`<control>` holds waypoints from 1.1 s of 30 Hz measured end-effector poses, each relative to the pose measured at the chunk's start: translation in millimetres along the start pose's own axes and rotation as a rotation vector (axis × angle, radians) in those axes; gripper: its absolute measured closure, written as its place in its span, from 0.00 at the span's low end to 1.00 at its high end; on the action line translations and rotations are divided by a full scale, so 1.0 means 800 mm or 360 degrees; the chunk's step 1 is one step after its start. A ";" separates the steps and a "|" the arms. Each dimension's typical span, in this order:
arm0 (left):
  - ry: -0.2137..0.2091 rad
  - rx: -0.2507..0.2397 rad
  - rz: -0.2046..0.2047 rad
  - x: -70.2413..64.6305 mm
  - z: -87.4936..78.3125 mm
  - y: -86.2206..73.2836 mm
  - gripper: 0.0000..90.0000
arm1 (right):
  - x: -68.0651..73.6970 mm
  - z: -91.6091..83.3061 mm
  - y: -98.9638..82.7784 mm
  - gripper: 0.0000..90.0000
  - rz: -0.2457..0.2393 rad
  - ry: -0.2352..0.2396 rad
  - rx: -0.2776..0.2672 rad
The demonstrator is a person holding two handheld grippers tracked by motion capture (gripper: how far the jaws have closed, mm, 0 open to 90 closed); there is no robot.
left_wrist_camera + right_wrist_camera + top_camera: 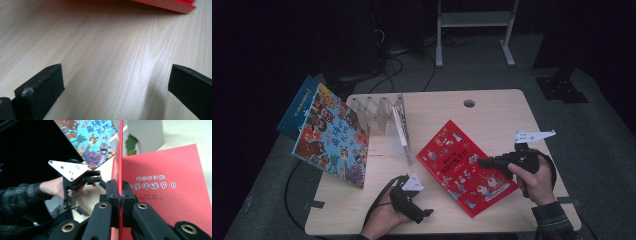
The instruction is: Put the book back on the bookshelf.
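Red book [462, 167] flat, long axis diagonal, cover clamped by right gripper [121, 192], left gripper [116, 82] open.

Dim room; grey floor [607, 135]; pale wooden table [492, 107]

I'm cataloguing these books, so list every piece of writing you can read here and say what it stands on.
"中国传统节日", white, on the title page of the red book whose cover the right gripper clamps.
A smaller white line above it, ending "的": too blurred to read in full.
A tiny line beneath the title: too small.
Yellow title on the colourful monster book: roughly "最棒的礼物", partly cut off, not certain.
White lettering on the blue book: too small.
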State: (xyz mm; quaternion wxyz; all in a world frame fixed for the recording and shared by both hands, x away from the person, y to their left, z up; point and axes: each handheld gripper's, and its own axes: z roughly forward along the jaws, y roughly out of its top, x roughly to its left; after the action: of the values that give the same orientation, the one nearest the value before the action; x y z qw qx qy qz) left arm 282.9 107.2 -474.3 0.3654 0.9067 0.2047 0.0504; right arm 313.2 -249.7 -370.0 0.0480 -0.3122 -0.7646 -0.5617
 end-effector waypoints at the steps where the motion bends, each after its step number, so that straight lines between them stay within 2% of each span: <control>1: -0.0003 -0.0003 -0.0001 0.000 -0.001 0.000 0.00 | 0.001 -0.002 0.000 0.97 -0.0020 -0.0019 -0.0020; 7: -0.0043 -0.0077 -0.0017 0.002 -0.005 0.008 0.00 | 0.005 -0.015 0.006 0.98 -0.0079 -0.0111 -0.0071; 10: -0.0071 -0.0158 -0.0055 0.004 -0.009 0.016 0.00 | 0.006 -0.021 0.009 0.98 -0.0086 -0.0123 -0.0101; 15: -0.0069 -0.0258 -0.0075 0.009 -0.017 0.031 0.00 | 0.012 -0.034 0.016 0.98 -0.0120 -0.0146 -0.0144; 25: -0.0006 -0.0463 -0.0089 0.022 -0.038 0.082 0.00 | 0.022 -0.057 0.031 0.98 -0.0166 -0.0144 -0.0244; 29: 0.0013 -0.0543 -0.0120 0.031 -0.047 0.102 0.00 | 0.025 -0.063 0.034 0.98 -0.0174 -0.0128 -0.0279; 33: 0.0057 -0.0610 -0.0122 0.042 -0.056 0.122 0.00 | 0.028 -0.066 0.036 0.98 -0.0187 -0.0114 -0.0291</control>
State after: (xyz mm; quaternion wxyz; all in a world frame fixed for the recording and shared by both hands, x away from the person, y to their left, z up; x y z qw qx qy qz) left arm 335.0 86.1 -376.9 0.5293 0.8110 0.2321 0.0908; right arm 296.0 -281.9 -317.5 -0.0412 -0.2899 -0.7283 -0.6195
